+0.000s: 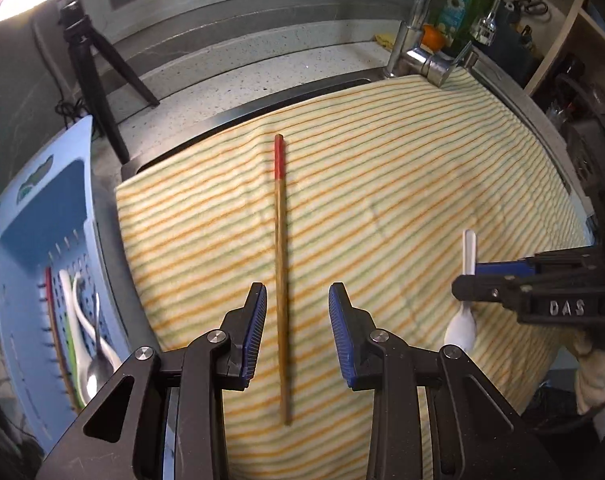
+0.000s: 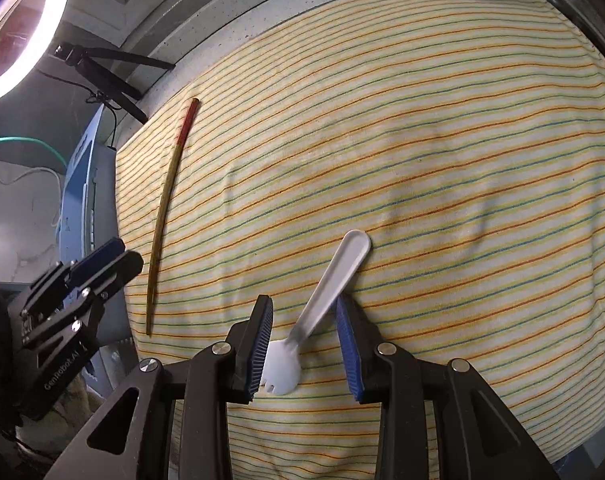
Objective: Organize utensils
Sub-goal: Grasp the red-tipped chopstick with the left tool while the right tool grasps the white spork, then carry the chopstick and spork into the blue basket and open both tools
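Chopstick (image 1: pixel 280 280) lies lengthwise at frame centre on striped cloth (image 1: pixel 402 168), red end up-frame. My left tool (image 1: pixel 298 328) straddles it, jaws parted, pads clear of wood. I judge it light, stiff, thin, prone to roll; best pinch at mid-shaft. White spork (image 2: pixel 326 296) lies low centre in right view, diagonal between parted jaws of my right tool (image 2: pixel 304 344), not clamped; light, slick plastic, take by handle neck. Blue basket (image 1: pixel 30 280) at left edge already holds utensils.
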The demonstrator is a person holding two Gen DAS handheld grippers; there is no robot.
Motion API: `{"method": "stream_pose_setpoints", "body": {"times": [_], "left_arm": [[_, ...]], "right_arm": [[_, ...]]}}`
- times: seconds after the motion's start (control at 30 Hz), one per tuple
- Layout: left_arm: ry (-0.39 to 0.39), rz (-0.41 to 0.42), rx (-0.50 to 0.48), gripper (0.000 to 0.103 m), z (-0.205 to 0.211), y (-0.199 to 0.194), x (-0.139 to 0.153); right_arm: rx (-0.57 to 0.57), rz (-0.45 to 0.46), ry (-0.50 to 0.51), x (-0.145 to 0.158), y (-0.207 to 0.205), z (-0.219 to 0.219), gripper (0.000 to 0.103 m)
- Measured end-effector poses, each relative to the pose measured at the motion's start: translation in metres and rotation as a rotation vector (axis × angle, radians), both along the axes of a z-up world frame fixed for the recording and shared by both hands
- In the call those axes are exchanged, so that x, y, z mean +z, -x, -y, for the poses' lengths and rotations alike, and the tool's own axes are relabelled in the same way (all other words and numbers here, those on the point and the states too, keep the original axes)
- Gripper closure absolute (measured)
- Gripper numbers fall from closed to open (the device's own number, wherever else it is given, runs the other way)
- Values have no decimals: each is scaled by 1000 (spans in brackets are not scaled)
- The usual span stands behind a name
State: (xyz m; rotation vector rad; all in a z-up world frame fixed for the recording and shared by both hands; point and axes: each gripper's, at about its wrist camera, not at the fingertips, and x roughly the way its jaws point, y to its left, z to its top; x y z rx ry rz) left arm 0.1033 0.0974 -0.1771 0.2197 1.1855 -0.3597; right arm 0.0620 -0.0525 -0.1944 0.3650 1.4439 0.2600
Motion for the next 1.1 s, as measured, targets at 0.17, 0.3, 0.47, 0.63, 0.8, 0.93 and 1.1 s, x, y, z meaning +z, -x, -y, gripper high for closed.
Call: {"method": "stream_pose_setpoints", "body": {"times": [0.17,0.3,0.47,0.63,0.8,0.93,1.1], "left_arm": [[-68,-24,-46,72,14,-23,-15],[-81,-59,-20,72,15,-41,-32],[-95,-47,-29,93,22,-40,-32],[-66,-69,43,97,19,-37,-30],[-17,-69,145,97,21,-18,-32],[50,-68,244,97,20,1,-31],[101,-32,394,97,20,25,-32]], "right_arm": [[99,53,111,3,0,-18,74],[174,91,174,4,1,-25,82],[245,105,156,3,-10,-18,89],[312,111,119,2,-26,-11,92],[386,121,89,2,-46,-8,94],[425,114,27,0,-52,-1,94],[413,126,-56,-3,-51,11,94]]}}
